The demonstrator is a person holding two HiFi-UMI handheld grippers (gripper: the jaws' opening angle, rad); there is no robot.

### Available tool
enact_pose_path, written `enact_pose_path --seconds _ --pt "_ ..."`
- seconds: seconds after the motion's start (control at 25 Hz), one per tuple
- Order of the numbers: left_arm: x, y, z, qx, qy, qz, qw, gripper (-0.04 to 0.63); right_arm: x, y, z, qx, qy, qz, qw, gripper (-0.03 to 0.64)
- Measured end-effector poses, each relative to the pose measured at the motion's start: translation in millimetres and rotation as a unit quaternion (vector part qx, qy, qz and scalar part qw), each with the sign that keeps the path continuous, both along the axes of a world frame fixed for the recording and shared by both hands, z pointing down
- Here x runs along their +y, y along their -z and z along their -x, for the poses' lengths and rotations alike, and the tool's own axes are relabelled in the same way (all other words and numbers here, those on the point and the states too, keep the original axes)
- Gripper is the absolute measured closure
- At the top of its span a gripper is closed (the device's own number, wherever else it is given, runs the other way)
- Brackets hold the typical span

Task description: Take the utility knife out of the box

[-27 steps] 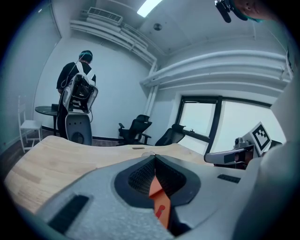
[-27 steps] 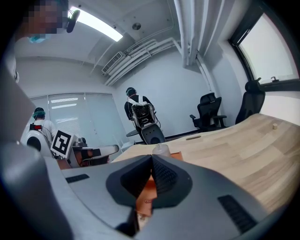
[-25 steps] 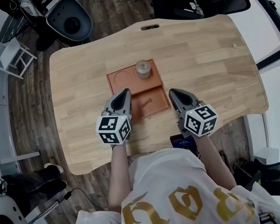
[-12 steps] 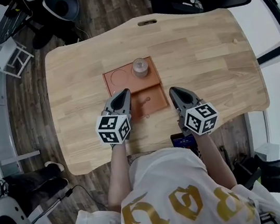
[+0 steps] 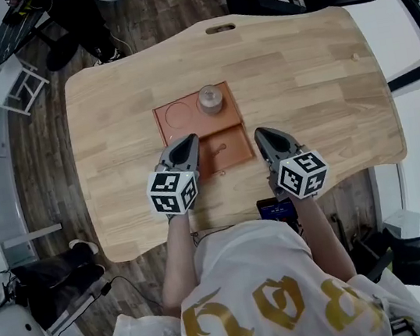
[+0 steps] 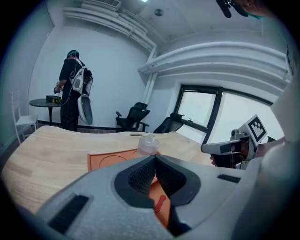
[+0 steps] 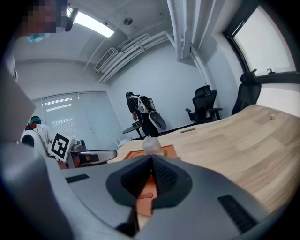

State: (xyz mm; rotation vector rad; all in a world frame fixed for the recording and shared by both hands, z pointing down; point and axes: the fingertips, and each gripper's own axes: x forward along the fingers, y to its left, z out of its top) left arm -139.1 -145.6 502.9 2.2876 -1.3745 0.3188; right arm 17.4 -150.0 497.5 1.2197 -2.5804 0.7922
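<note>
Orange box [image 5: 226,117] sits on my wooden table [image 5: 306,77], roughly in the middle and a little to the left. It has two compartments. The far one shows a ring mark on its left and a small clear bottle [image 5: 212,101] standing on its right. The near compartment holds the utility knife [image 5: 219,152], a small orange piece lying flat on the floor of that compartment, almost the same colour as the box.

My left gripper [image 5: 188,140] hangs over the near left corner of the box, its tip above the left edge of the near compartment. In the left gripper view its jaws are pressed together at the tips with nothing between them, and through the gap below them I see the knife [image 6: 160,204] lying in the box, apart from the jaws.

My right gripper [image 5: 261,134] is just beside the near right corner of the box, over bare table. In the right gripper view its jaws are also closed tip to tip and empty, with the knife [image 7: 146,195] visible in the box beyond them and the bottle [image 7: 151,145] farther off.

Neither gripper touches the knife. Each marker cube [image 5: 173,192] sits at the near end of its gripper, toward me.

Beyond the far side of the table, a person [image 6: 71,93] stands by a small round table.
</note>
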Motion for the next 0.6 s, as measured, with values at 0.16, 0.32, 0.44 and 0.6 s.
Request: enact_pose_path --seconds 0.16,0.32,0.44,0.6 --pt "-1.5 -6.8 -2.6 -0.013 -0.01 0.006 0.9998 0.584 -2.4 -5.7 0.0 0.001 0.002 0.005 1.0 0.606" --pt "-1.4 -16.0 -5.4 -0.016 -0.02 0.019 0.9995 0.584 -3.0 -11.3 -1.5 -0.01 -0.003 0.015 1.0 0.606" --pt "-0.3 -22.4 -7.9 -0.015 -0.025 0.029 0.9991 0.584 -2.7 -16.2 -2.8 -0.012 -0.005 0.022 1.0 0.606" --pt "-1.6 -29.0 -8.0 -0.019 -0.029 0.037 0.9987 0.584 -4.1 -22.0 -3.8 -0.011 -0.005 0.027 1.0 0.606"
